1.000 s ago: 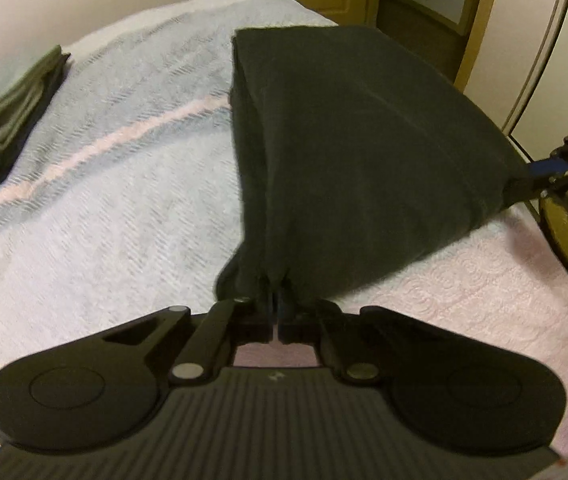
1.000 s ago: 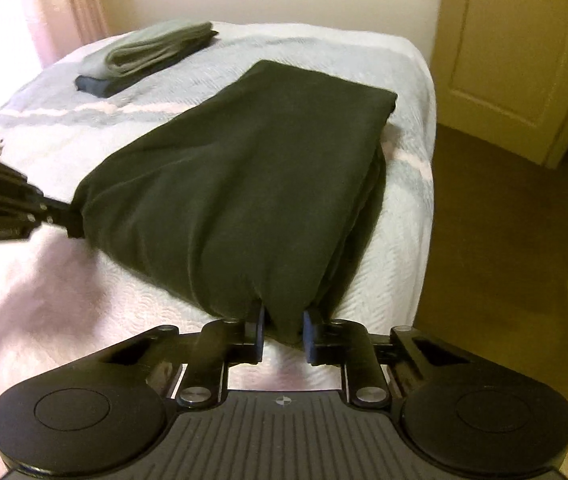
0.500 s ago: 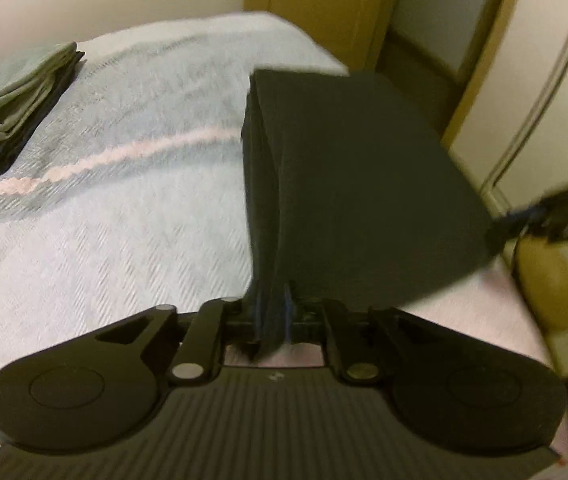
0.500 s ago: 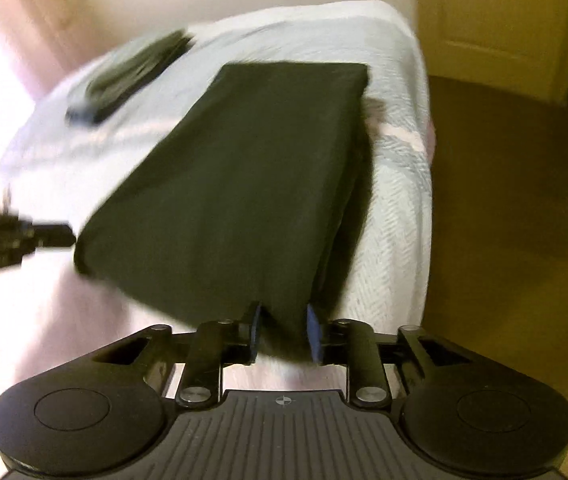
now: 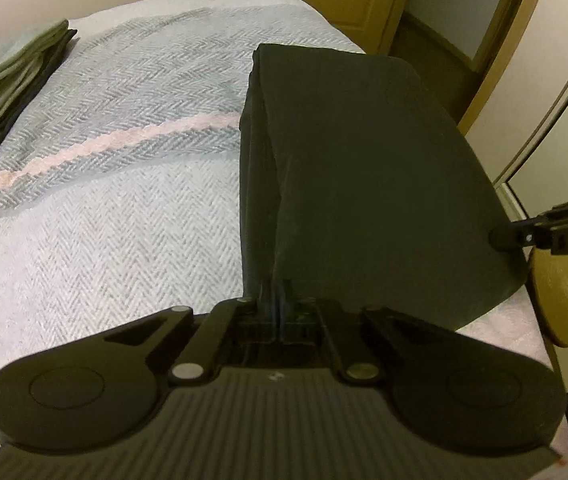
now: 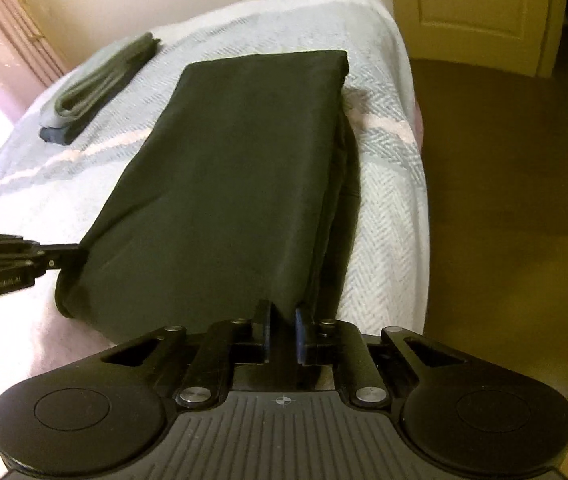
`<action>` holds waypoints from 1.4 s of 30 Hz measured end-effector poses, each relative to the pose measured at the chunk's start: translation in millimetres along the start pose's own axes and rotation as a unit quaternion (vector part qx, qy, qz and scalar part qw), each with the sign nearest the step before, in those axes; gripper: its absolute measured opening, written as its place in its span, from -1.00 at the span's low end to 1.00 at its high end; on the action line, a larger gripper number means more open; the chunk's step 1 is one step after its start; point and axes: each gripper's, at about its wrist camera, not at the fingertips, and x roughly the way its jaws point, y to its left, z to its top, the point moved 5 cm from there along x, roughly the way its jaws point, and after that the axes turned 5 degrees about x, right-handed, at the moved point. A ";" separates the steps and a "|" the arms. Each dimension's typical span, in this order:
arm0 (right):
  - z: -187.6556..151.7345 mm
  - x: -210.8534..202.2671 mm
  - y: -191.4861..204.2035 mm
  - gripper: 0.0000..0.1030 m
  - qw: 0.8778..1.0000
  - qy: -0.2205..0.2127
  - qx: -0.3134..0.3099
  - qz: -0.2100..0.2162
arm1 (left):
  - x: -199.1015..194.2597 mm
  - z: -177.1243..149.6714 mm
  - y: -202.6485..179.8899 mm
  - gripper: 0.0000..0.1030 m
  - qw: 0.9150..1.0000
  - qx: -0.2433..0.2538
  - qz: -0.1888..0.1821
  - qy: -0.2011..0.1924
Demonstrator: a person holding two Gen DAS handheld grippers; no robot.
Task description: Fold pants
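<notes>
Here, the left gripper [image 5: 279,304] and right gripper [image 6: 281,320] each clamped a near corner of the dark pants [image 6: 235,168]; even tension would keep the fold square on the bed [image 5: 103,220].

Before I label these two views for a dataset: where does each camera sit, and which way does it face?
Left wrist: sits on the left gripper, looking down along its fingers over the bed; shows that gripper shut on the pants, and the right gripper at the right edge.
Right wrist: sits on the right gripper, facing down the bed toward a door; shows that gripper pinching the pants, the left gripper at the left edge.
Shared: pants, bed, folded stack, each other's gripper.
</notes>
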 end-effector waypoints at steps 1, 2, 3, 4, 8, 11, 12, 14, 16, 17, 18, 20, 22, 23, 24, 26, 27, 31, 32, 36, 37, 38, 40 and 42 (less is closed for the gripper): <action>1.8 -0.8 1.6 -0.85 1.000 0.005 0.000 -0.003 | 0.9 -0.1 0.6 -0.95 1.000 -0.002 0.001 0.001; 2.5 -1.6 3.1 -0.85 1.000 0.008 -0.001 -0.005 | 0.6 0.0 1.5 -0.94 1.000 -0.007 0.001 0.001; 3.0 -1.4 4.7 -0.85 1.000 0.010 -0.003 -0.008 | 0.0 0.5 2.1 -0.93 1.000 -0.013 0.002 0.001; 3.4 -2.8 5.0 -0.85 1.000 0.011 -0.005 -0.011 | -1.3 1.3 1.8 -0.93 1.000 -0.016 0.002 0.002; 7.2 -7.5 5.4 -0.84 1.000 0.007 -0.009 -0.020 | -7.7 6.1 -0.8 -0.91 1.000 -0.011 0.010 0.000; 13.8 -12.1 5.3 -0.84 1.000 -0.001 -0.010 -0.026 | -10.2 10.9 0.6 -0.90 1.000 -0.010 0.017 -0.002; 17.0 -14.5 4.7 -0.84 1.000 -0.004 -0.010 -0.029 | -11.2 13.3 0.9 -0.90 1.000 -0.007 0.022 -0.004; 25.1 -23.0 5.2 -0.84 0.998 -0.031 -0.019 -0.042 | -15.6 19.8 1.6 -0.91 0.999 -0.005 0.041 -0.014; 33.7 -32.1 11.6 -0.84 0.995 -0.074 -0.049 -0.053 | -22.0 28.7 1.6 -0.91 0.998 -0.013 0.046 -0.034; 36.4 -34.6 16.5 -0.84 0.992 -0.092 -0.067 -0.054 | -26.3 34.3 0.5 -0.91 0.998 -0.021 0.044 -0.048; 37.5 -34.2 22.4 -0.84 0.990 -0.106 -0.084 -0.040 | -28.9 39.6 -2.8 -0.91 0.997 -0.024 0.042 -0.062; 35.0 -21.1 32.8 -0.84 0.987 -0.104 -0.123 -0.008 | -22.8 48.5 -16.6 -0.90 0.996 -0.017 0.024 -0.080; 29.2 8.7 30.6 -0.84 0.980 -0.089 -0.171 -0.036 | 0.5 50.9 -32.1 -0.88 0.998 0.001 0.018 -0.065; 28.0 24.5 22.0 -0.85 0.977 -0.081 -0.187 -0.060 | 16.8 49.6 -36.0 -0.87 0.998 0.007 0.023 -0.050; 28.7 31.8 14.4 -0.85 0.977 -0.077 -0.192 -0.058 | 32.8 47.7 -35.1 -0.84 0.999 0.003 0.033 -0.035; 40.3 26.8 3.9 -0.84 0.984 -0.054 -0.165 -0.025 | 49.7 45.4 -25.7 -0.94 0.998 -0.033 0.041 -0.023; 47.8 20.1 1.2 -0.84 0.986 -0.046 -0.159 -0.030 | 47.2 47.0 -21.6 -0.95 0.997 -0.053 0.048 -0.024; 75.1 -17.0 -10.1 -0.81 0.987 -0.002 -0.160 -0.006 | -2.1 48.1 -9.6 -0.83 0.985 -0.135 0.100 -0.041; 81.1 -26.1 -11.9 -0.76 0.987 0.011 -0.163 0.006 | -16.2 44.7 -7.4 -0.80 0.979 -0.162 0.113 -0.038; 93.1 -56.7 -5.2 -0.31 0.973 0.069 -0.215 0.054 | -71.7 20.3 -20.9 -0.59 0.950 -0.273 0.151 0.001; 96.2 -60.9 -1.2 -0.26 0.967 0.081 -0.234 0.066 | -84.0 13.3 -30.5 -0.51 0.941 -0.297 0.161 0.013; 97.8 -64.7 3.9 -0.18 0.959 0.095 -0.255 0.077 | -92.8 8.4 -39.2 -0.47 0.933 -0.318 0.166 0.022; 100.8 -68.8 13.6 -0.10 0.942 0.120 -0.300 0.094 | -108.2 -0.6 -60.9 -0.39 0.912 -0.370 0.174 0.039; 105.3 -67.9 20.5 -0.04 0.924 0.143 -0.336 0.113 | -116.9 -4.8 -81.0 -0.36 0.890 -0.421 0.169 0.045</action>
